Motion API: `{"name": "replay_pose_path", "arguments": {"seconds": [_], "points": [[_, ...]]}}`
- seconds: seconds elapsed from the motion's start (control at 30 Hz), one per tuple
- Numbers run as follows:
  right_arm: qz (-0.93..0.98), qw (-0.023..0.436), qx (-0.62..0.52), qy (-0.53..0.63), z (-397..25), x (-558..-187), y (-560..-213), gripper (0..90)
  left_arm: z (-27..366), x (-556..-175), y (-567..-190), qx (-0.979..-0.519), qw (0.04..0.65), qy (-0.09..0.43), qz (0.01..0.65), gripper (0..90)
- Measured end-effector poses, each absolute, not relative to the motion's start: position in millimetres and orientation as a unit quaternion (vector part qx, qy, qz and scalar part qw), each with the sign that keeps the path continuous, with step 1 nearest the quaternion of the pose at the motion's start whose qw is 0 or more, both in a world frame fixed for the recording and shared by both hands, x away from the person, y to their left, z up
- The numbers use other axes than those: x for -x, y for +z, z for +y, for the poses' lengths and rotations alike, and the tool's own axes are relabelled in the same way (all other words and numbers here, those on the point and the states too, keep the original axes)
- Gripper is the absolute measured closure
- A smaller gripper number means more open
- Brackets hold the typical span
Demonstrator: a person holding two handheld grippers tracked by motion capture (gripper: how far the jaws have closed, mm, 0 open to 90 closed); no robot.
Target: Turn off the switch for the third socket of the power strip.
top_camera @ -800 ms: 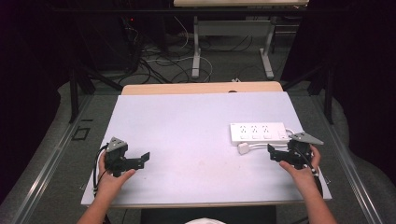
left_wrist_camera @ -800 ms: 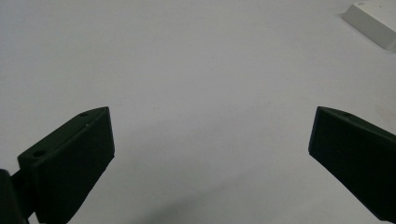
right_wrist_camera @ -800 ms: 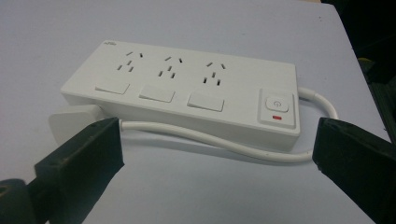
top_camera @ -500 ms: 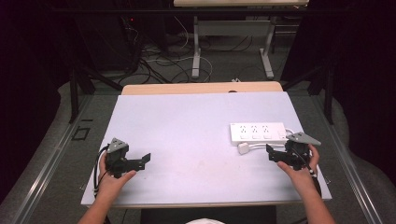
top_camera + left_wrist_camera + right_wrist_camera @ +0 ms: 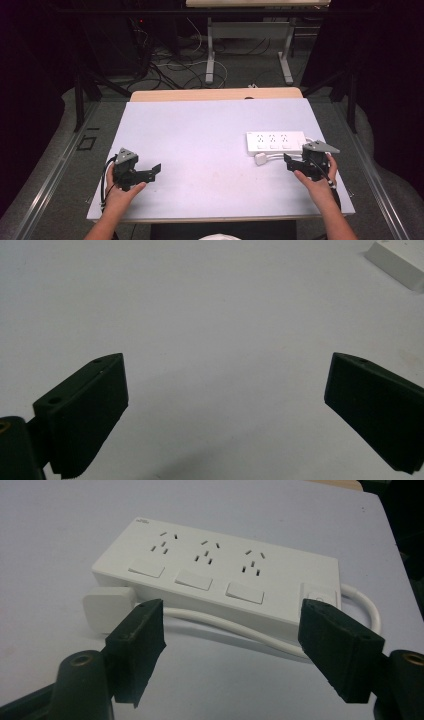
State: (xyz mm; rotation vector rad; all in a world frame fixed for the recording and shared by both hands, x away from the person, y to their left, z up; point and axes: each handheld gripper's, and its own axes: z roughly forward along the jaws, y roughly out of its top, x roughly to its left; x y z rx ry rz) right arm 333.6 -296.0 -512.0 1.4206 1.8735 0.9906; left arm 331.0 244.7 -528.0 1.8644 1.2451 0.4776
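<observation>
Right gripper (image 5: 290,161) has edged nearer — power strip (image 5: 275,142) on white table (image 5: 200,135).

My left gripper (image 5: 156,169), at the lower left of the high view, is a black block with a grey three-cornered plate on top and a black cable looping off its near side. My right gripper (image 5: 287,161), at the lower right, is built the same, its grey plate angled outward. Both forearms come in bare from the bottom edge. Seen close up in the gripper views, the jaws are matte black wedges with small screw holes, and brass-ringed holes mark the knuckles.
</observation>
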Motion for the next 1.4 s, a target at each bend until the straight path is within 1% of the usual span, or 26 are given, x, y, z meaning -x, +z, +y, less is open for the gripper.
{"name": "replay_pose_path", "arguments": {"seconds": [0.13,0.23,0.3,0.4,0.53,1.03,1.13,1.4], "points": [[0.698,0.277,-0.54,0.379,-296.2,-337.2,-508.3,29.8,244.2,-331.0,-528.3,-0.741,0.41,0.189,0.497,6.6],[0.705,0.277,-0.538,0.369,-296.1,-340.0,-506.2,31.4,244.6,-331.1,-528.4,-0.741,0.41,0.19,0.496,7.0],[0.711,0.277,-0.535,0.361,-296.7,-342.7,-505.3,31.4,244.5,-331.6,-529.8,-0.739,0.412,0.193,0.498,7.4],[0.719,0.261,-0.533,0.361,-296.9,-347.0,-503.4,31.3,245.7,-332.5,-530.1,-0.742,0.404,0.189,0.5,8.0],[0.731,0.252,-0.527,0.352,-295.6,-352.1,-499.4,31.0,245.6,-332.8,-530.8,-0.737,0.409,0.193,0.502,8.2],[0.773,0.233,-0.498,0.317,-282.7,-374.6,-480.1,28.3,247.5,-332.8,-530.6,-0.737,0.407,0.19,0.505,9.3],[0.781,0.225,-0.493,0.312,-278.2,-378.7,-476.8,28.3,247.5,-332.8,-530.5,-0.737,0.408,0.189,0.505,9.3],[0.803,0.222,-0.469,0.292,-265.4,-387.9,-469.4,28.7,247.6,-332.6,-531.0,-0.734,0.408,0.194,0.507,9.7]]}}
